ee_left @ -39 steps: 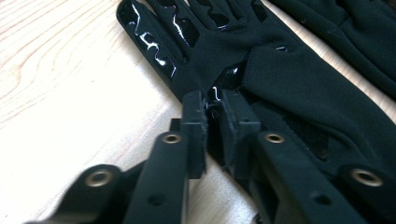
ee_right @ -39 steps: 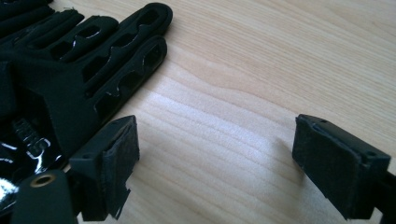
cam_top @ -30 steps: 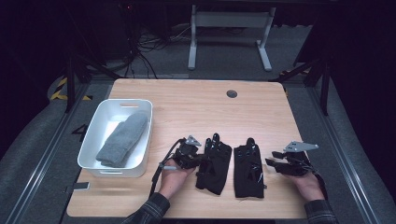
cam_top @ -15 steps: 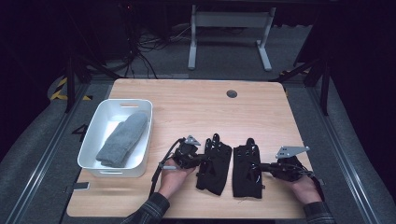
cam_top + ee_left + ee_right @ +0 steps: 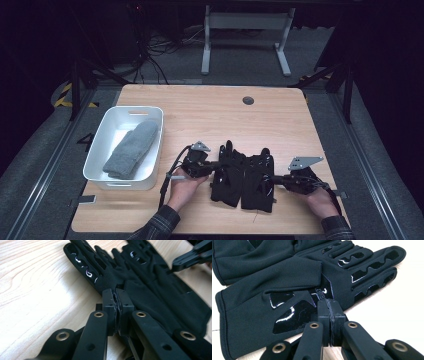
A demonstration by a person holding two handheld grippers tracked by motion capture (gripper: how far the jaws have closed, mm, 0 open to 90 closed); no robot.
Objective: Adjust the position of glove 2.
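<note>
Two black gloves lie side by side, fingers away from me, near the front of the wooden table [image 5: 210, 115]. My left gripper [image 5: 214, 165] is shut on the outer edge of the left glove [image 5: 227, 172]; in the left gripper view its jaws [image 5: 116, 293] meet on that glove's [image 5: 100, 277] fabric. My right gripper [image 5: 279, 177] comes in from the right and is shut on the edge of the right glove [image 5: 257, 177]. Its jaws [image 5: 329, 302] stand closed over the shiny palm print of that glove [image 5: 287, 290]. The other glove [image 5: 249, 255] lies beyond.
A white bin [image 5: 107, 176] sits at the left of the table, with a grey knitted mitten [image 5: 132, 147] inside. A dark cable hole [image 5: 248, 100] is at the back. Bare wood lies behind the gloves; the table's front edge is close to my hands.
My right gripper has slid left onto the right glove's edge and its jaws have closed. The left gripper and both gloves have stayed put.
</note>
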